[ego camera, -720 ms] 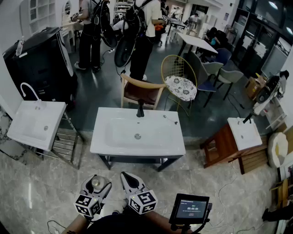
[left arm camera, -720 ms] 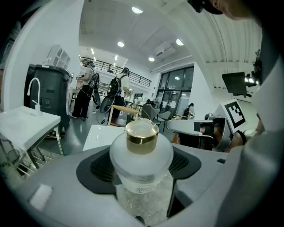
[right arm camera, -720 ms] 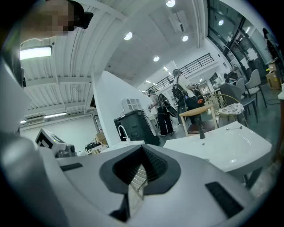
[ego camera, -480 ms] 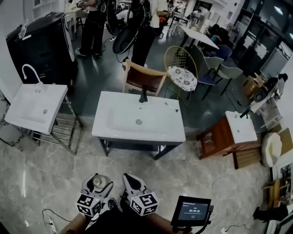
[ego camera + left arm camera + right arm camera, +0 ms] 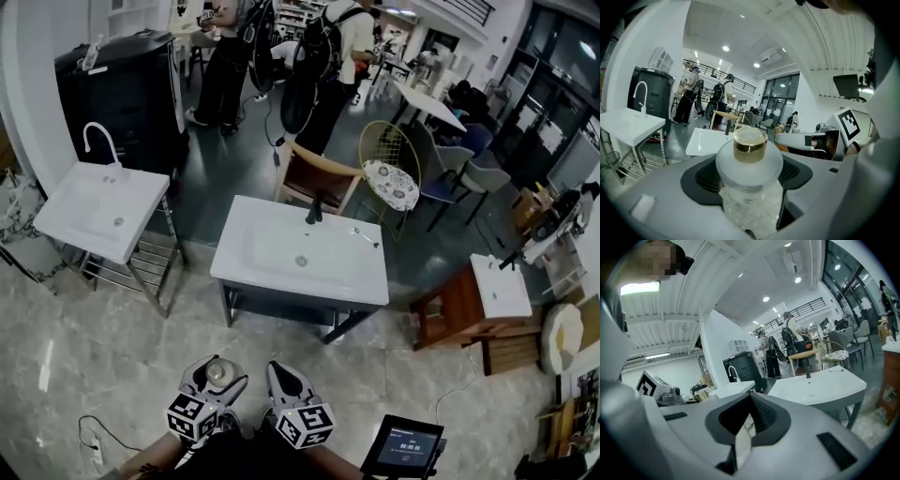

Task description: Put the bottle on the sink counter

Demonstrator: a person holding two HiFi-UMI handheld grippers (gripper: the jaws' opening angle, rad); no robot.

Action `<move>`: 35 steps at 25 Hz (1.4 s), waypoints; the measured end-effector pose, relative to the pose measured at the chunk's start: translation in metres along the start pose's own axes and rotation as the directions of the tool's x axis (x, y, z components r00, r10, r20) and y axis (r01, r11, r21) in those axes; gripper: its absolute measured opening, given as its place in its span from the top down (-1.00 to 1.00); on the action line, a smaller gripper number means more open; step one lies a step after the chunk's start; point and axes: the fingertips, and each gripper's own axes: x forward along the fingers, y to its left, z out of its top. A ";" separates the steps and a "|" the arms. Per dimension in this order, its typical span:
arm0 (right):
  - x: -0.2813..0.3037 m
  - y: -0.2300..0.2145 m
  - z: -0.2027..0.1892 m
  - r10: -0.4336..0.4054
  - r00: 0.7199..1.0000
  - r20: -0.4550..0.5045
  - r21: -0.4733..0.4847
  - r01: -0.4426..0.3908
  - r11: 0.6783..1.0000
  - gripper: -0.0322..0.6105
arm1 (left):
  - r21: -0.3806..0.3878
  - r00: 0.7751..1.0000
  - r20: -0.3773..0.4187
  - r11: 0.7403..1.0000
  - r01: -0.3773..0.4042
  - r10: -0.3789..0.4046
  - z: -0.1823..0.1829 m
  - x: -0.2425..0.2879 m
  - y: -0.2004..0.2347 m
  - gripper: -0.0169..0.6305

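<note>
Left gripper view: bottle gripped, sink counter well apart

The left gripper (image 5: 217, 376) grasps a frosted bottle (image 5: 749, 165) with a gold cap (image 5: 750, 144). The bottle stands upright between the 2 jaws, and their dark pads press its sides. In the head view both grippers sit low in the picture, close to the person's body. The right gripper (image 5: 280, 374) is just beside the left one, clenched, with its 2 jaws together and nothing between them. The white sink counter (image 5: 361, 274) stands on a dark frame across a stretch of marble floor (image 5: 112, 361), well apart from the bottle. A black faucet (image 5: 315, 211) rises at its far edge. A wooden chair (image 5: 317, 180) stands just behind it. A second white sink (image 5: 66, 211) with a white curved faucet (image 5: 101, 141) stands to the left. A tablet (image 5: 405, 446) shows at the lower right.
</note>
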 end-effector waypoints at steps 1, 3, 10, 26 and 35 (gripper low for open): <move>-0.002 -0.001 0.002 0.006 1.000 0.010 0.004 -0.006 1.000 0.91 | 0.001 1.000 0.007 1.000 -0.007 0.007 0.002 0.001 -0.001 -0.09; -0.004 -0.007 0.006 0.013 1.000 0.025 0.016 -0.013 1.000 0.91 | -0.001 1.000 0.009 1.000 -0.018 0.018 0.006 0.005 -0.003 -0.09; -0.007 -0.031 0.033 0.059 0.995 0.085 0.019 -0.061 0.998 0.91 | 0.002 0.999 0.012 0.999 -0.052 0.052 0.019 0.027 -0.018 -0.09; 0.018 -0.075 0.035 0.126 0.991 0.053 0.068 -0.129 0.989 0.91 | -0.030 0.990 0.013 0.990 -0.141 0.142 0.032 0.066 -0.014 -0.09; 0.070 -0.102 0.054 0.017 0.998 0.066 0.067 -0.021 0.998 0.91 | 0.003 0.998 0.009 0.998 -0.057 0.057 0.056 0.110 0.038 -0.09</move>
